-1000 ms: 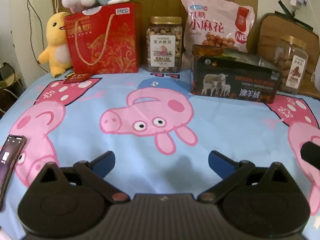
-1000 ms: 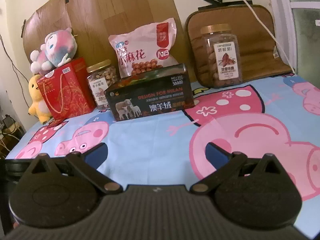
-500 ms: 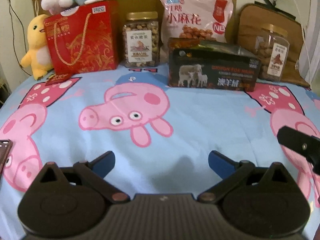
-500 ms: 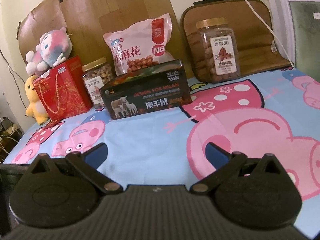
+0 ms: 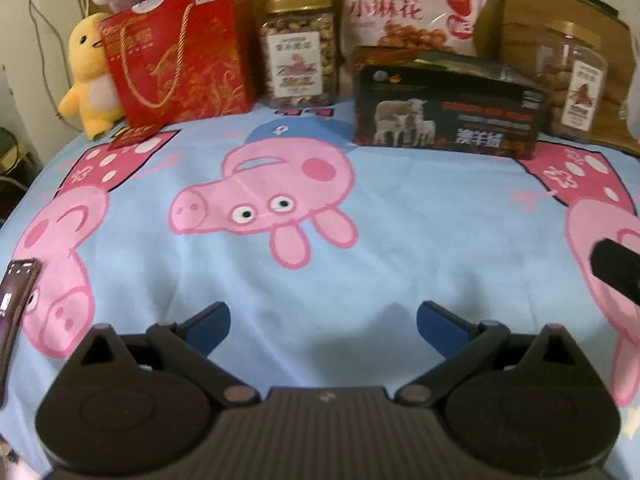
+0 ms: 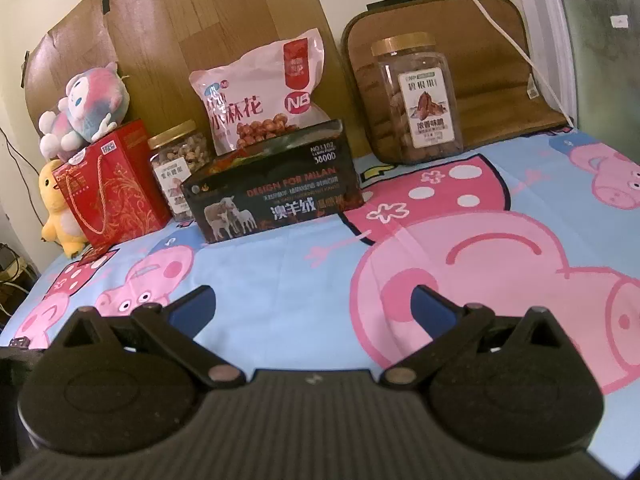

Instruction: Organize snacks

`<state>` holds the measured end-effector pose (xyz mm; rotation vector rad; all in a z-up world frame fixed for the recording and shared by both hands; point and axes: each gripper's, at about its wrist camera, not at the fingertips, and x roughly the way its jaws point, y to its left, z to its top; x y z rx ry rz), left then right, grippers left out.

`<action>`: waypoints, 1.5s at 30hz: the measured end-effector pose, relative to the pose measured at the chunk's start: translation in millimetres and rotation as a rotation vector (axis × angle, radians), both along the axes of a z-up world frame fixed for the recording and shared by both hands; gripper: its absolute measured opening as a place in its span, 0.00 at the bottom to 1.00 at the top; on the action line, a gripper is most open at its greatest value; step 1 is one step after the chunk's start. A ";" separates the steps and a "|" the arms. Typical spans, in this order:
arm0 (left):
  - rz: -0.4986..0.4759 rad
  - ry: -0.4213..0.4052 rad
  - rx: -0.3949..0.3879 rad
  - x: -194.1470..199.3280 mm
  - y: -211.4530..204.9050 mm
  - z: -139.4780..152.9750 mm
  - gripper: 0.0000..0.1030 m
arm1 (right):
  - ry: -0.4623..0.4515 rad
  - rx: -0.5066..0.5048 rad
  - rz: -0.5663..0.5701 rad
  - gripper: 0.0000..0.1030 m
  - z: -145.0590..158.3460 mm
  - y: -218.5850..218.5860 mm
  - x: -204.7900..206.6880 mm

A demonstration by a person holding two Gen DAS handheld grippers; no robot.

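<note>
Along the back of the bed stand a red gift bag, a gold-lidded nut jar, a pink snack bag and a second jar at the right. A dark box with sheep on it lies in front of the pink bag. My left gripper hovers open over the sheet, well short of them. My right gripper is open too, nothing between its fingers. Part of the right gripper shows at the left wrist view's right edge.
A pig-print blue sheet covers the bed. A yellow plush duck and a pink plush toy sit by the red bag. A phone lies at the left edge. A brown cushion leans behind the right jar.
The left wrist view has swung back to the left and drawn closer to the snacks. The right wrist view has crept slightly forward. Both grippers have stayed open.
</note>
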<state>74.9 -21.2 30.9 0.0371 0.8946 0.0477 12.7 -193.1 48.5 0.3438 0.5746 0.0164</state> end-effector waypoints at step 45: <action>-0.040 -0.044 -0.026 -15.2 4.7 16.1 1.00 | -0.036 -0.032 0.039 1.00 16.9 10.2 -6.7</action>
